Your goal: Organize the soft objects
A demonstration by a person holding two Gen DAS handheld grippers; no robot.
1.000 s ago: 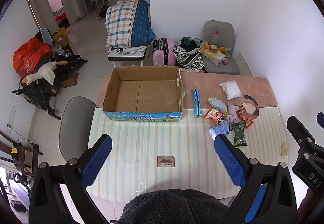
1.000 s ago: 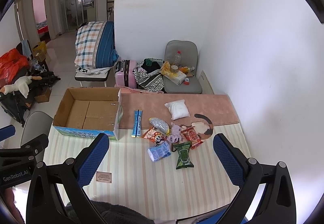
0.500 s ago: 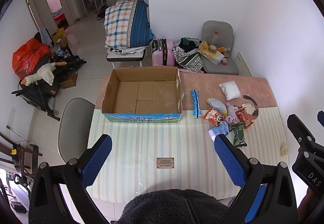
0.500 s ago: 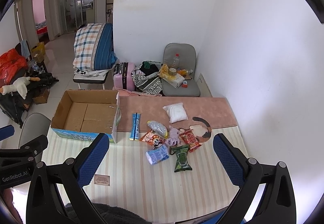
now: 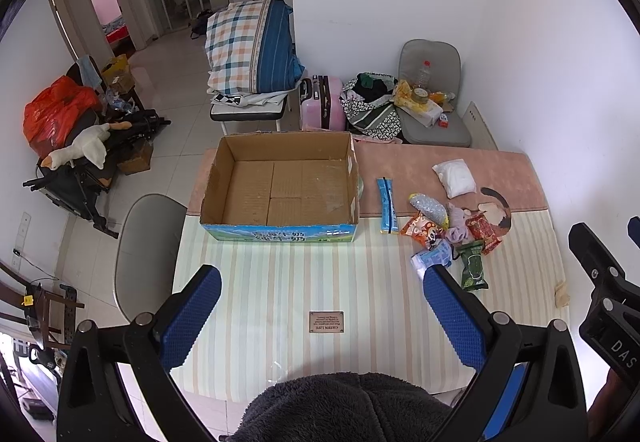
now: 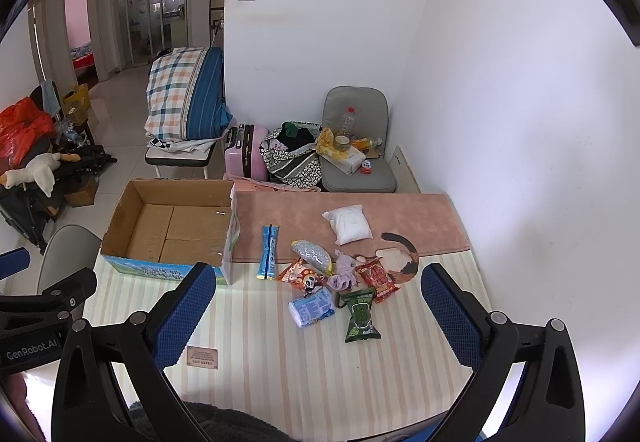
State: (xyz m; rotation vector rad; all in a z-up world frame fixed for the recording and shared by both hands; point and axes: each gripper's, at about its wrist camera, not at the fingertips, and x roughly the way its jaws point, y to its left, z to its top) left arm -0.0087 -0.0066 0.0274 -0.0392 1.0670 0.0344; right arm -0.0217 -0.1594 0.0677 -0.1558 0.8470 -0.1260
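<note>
An empty cardboard box (image 5: 280,186) (image 6: 172,230) stands at the table's far left. To its right lies a loose pile of soft packets: a blue stick pack (image 6: 269,251), a white pouch (image 6: 347,223), a silvery bag (image 6: 312,253), an orange panda packet (image 6: 303,275), a lilac cloth (image 6: 343,275), a red packet (image 6: 378,279), a blue-white pack (image 6: 312,307) and a green packet (image 6: 361,315) (image 5: 472,269). My left gripper (image 5: 320,312) hangs open high over the near table, in front of the box. My right gripper (image 6: 318,316) is open high above the pile. Neither holds anything.
The striped tablecloth (image 5: 280,282) carries a small brown label (image 5: 326,321). A pink mat (image 6: 304,210) covers the far strip. A grey chair (image 5: 144,242) stands at the table's left. Beyond are a pink suitcase (image 6: 244,152), a loaded chair (image 6: 356,158) and a wall on the right.
Both views have shifted slightly; the table contents sit a little lower and nearer in the right wrist view. Nothing on the table has moved and both grippers stay open.
</note>
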